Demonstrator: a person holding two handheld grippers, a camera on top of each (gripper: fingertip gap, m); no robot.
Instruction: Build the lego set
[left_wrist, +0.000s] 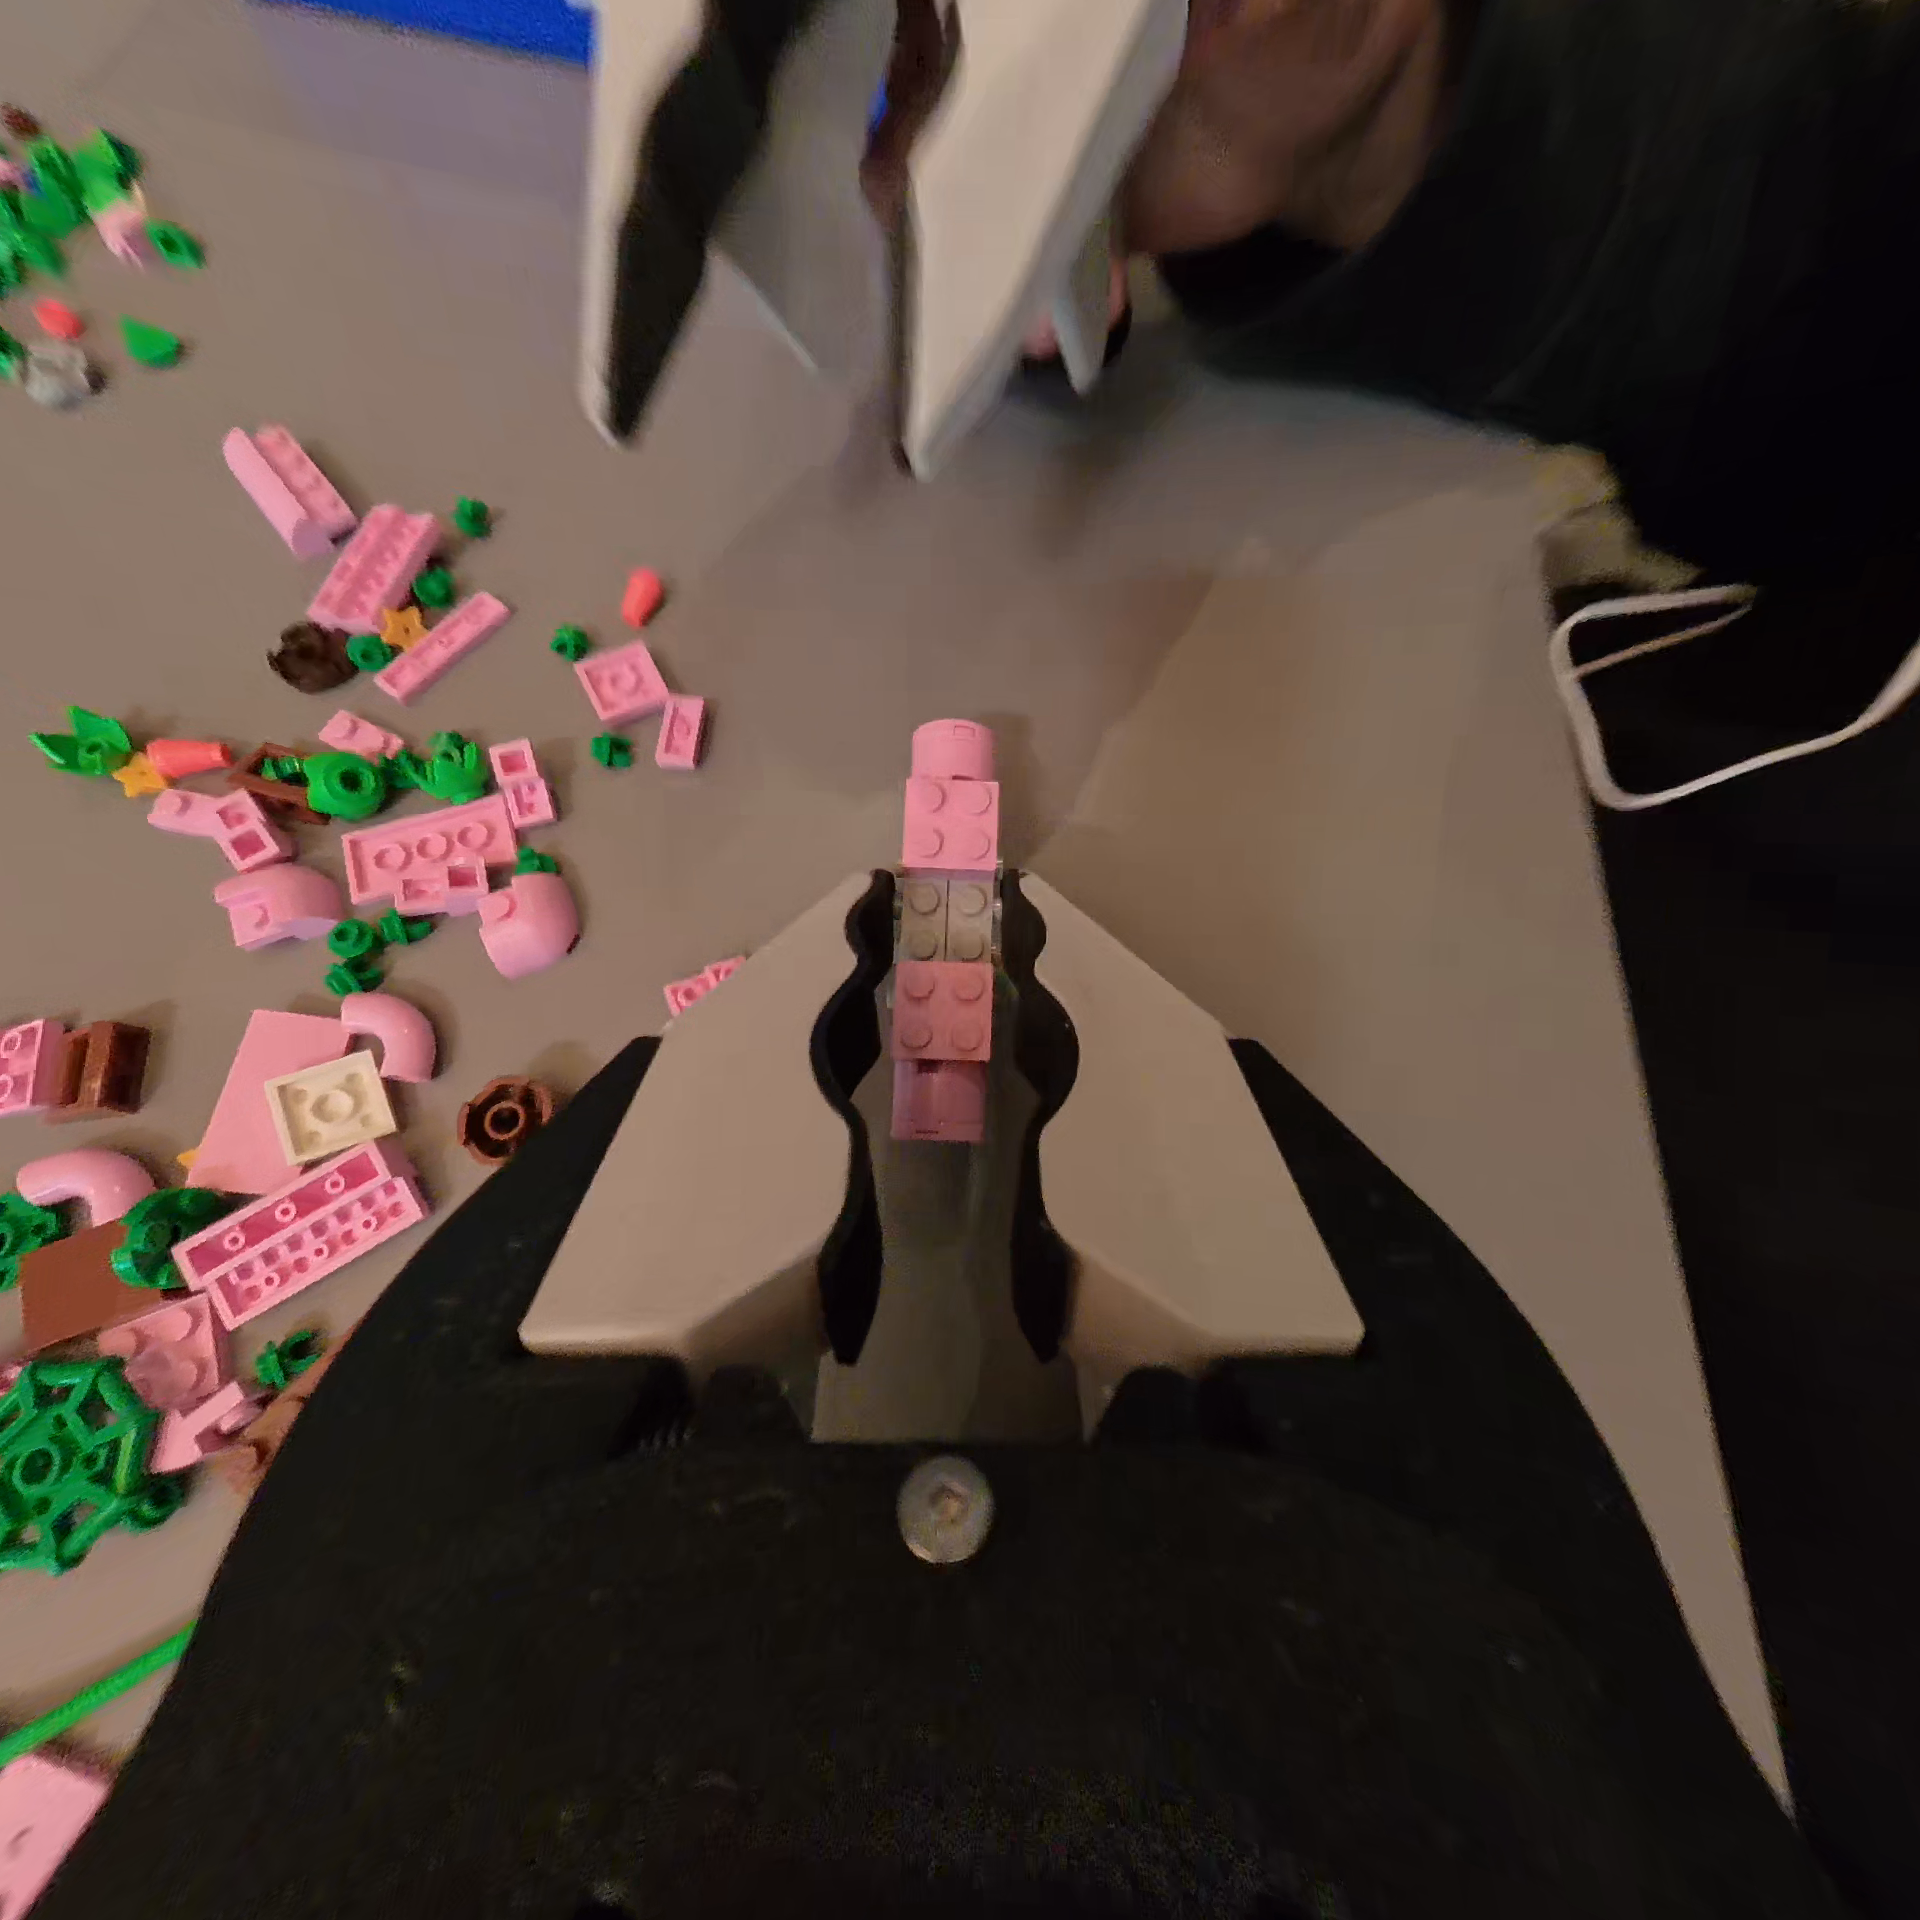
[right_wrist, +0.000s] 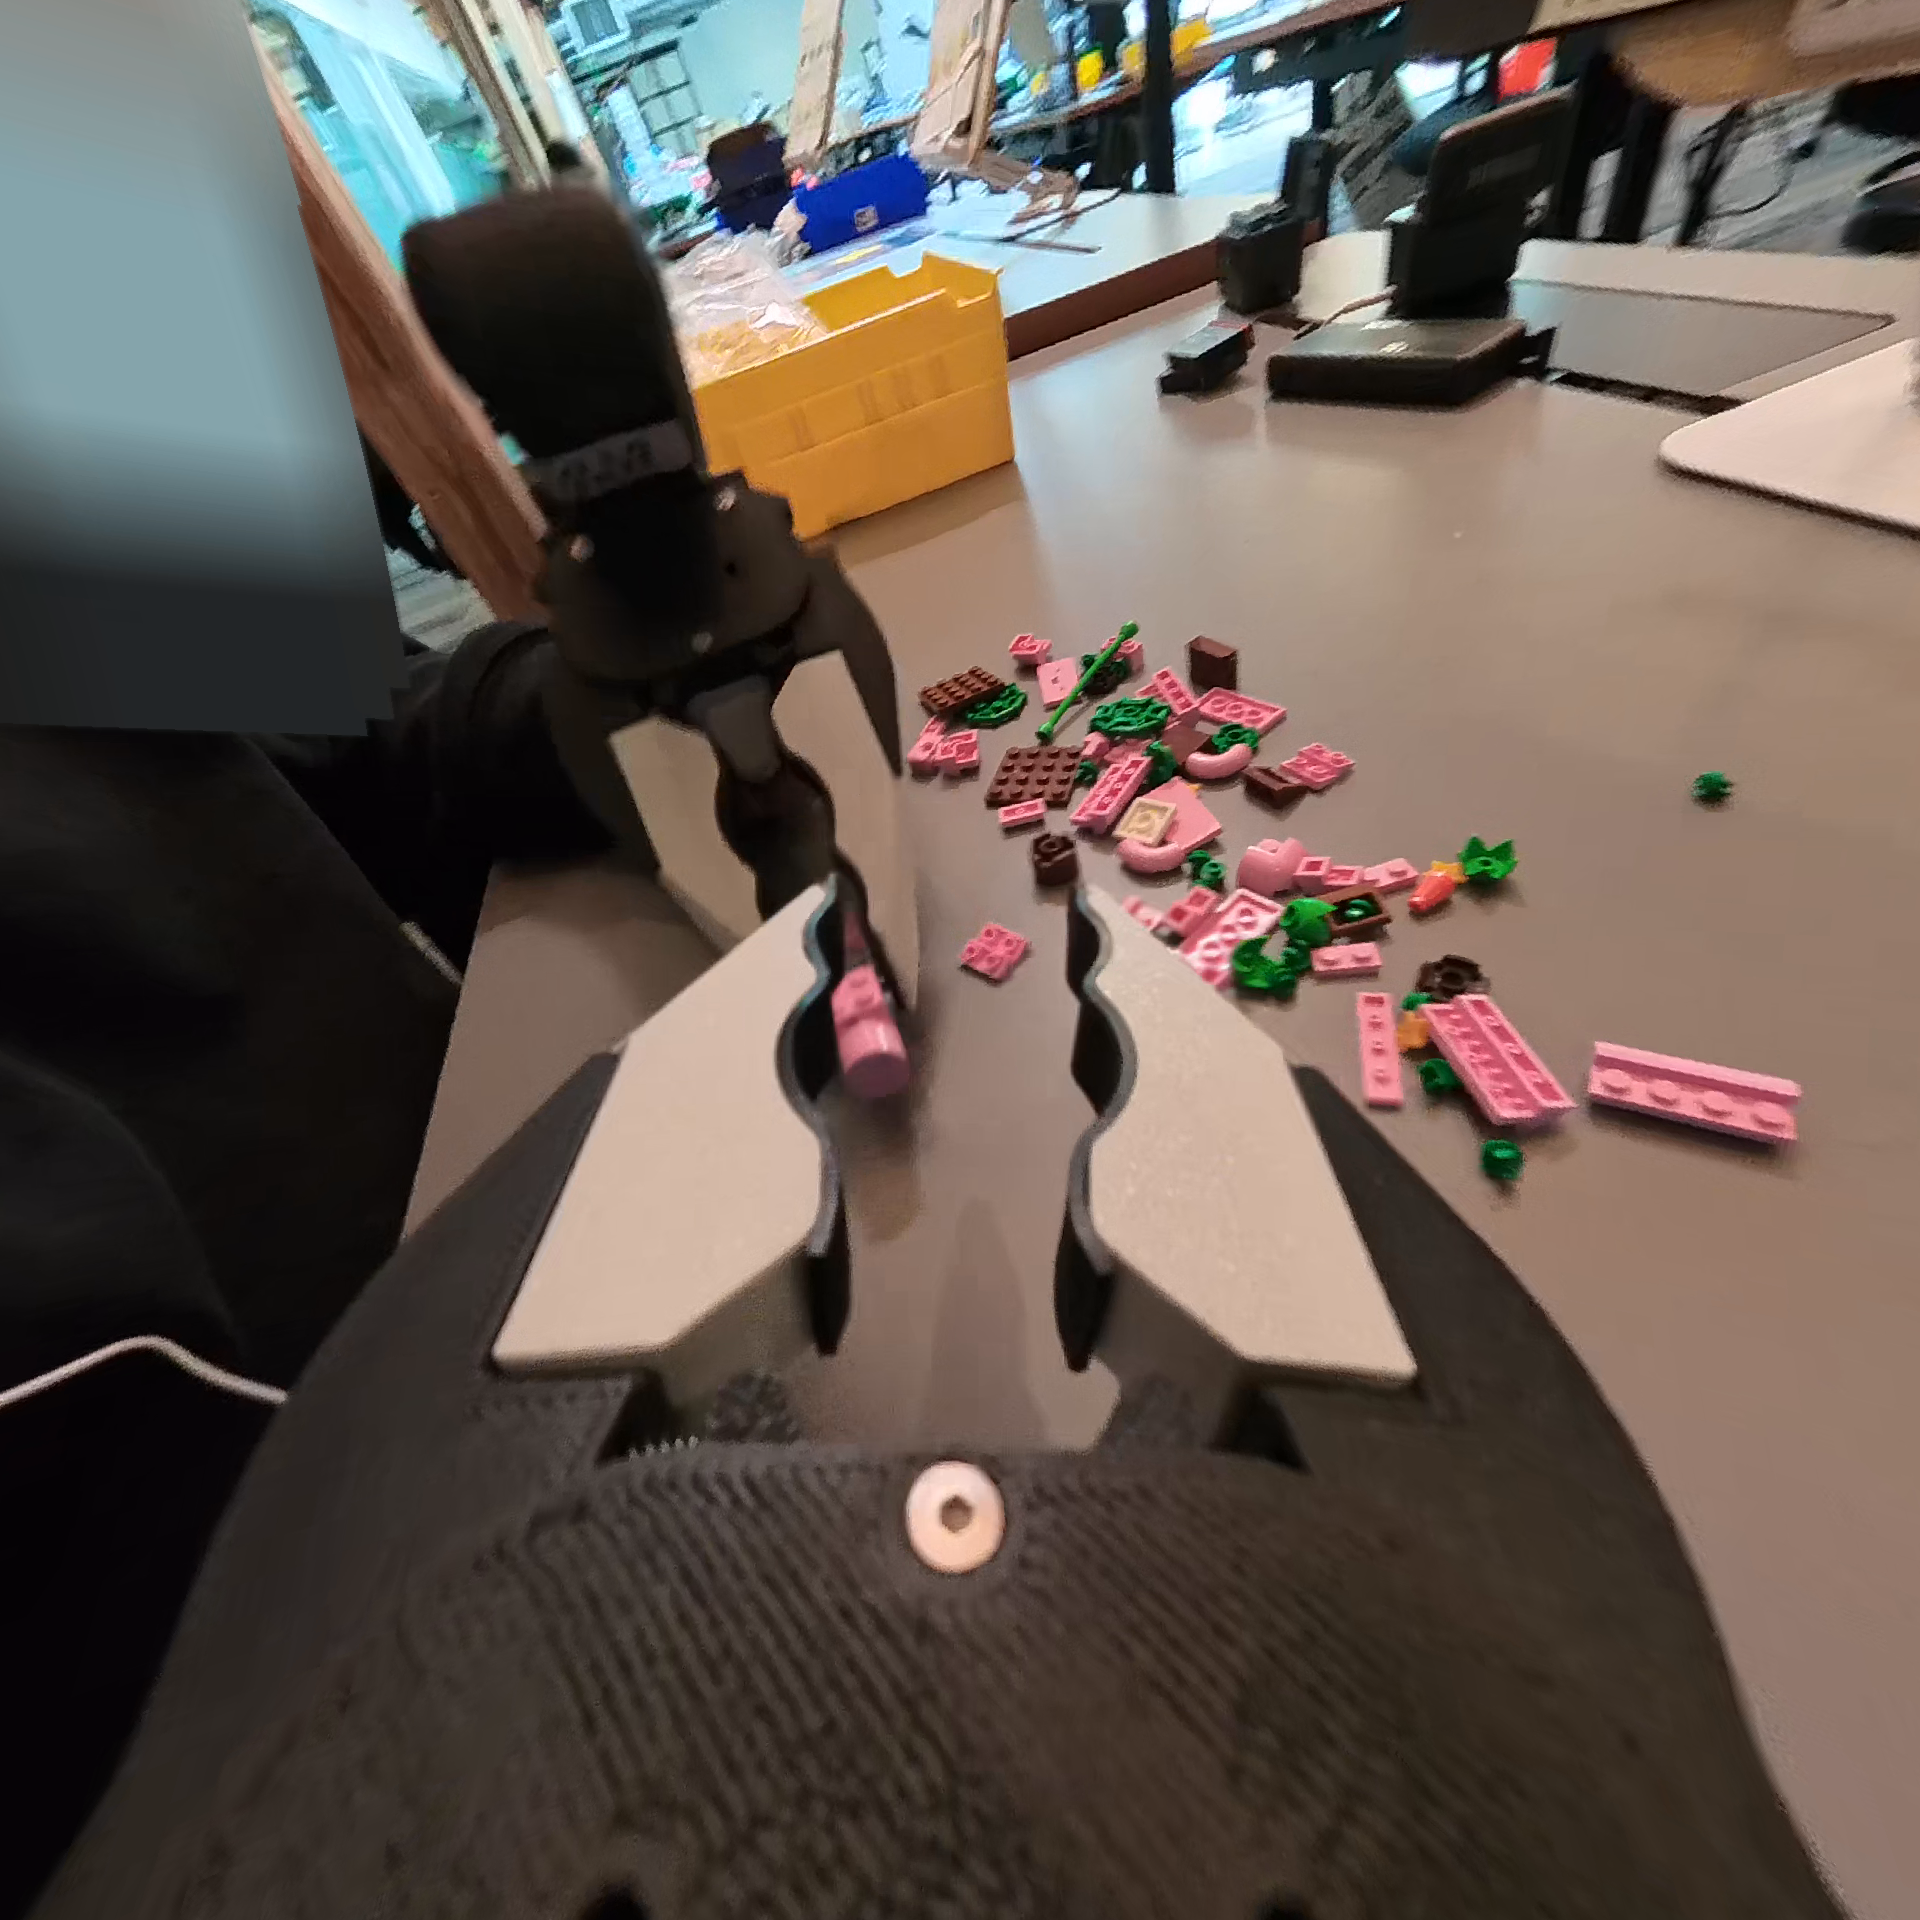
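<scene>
My left gripper (left_wrist: 945, 883) is shut on a narrow pink and grey brick assembly (left_wrist: 948, 821). Its pink rounded end sticks out past the fingertips, above the grey table (left_wrist: 1299, 727). In the right wrist view the same assembly (right_wrist: 868, 1029) shows held by the left gripper (right_wrist: 847, 894), just left of my own fingers. My right gripper (right_wrist: 940, 914) is open and empty, held above the table. It shows blurred at the top of the left wrist view (left_wrist: 758, 436), facing the assembly from beyond.
Loose pink, green and brown bricks (left_wrist: 312, 883) lie scattered on the table's left; in the right wrist view this pile (right_wrist: 1247, 831) lies ahead and right. A yellow bin (right_wrist: 873, 395) stands at the back. A person in black (left_wrist: 1662, 260) is close at the table's right edge. Across from one pair of fingers to the other is roughly 8 cm.
</scene>
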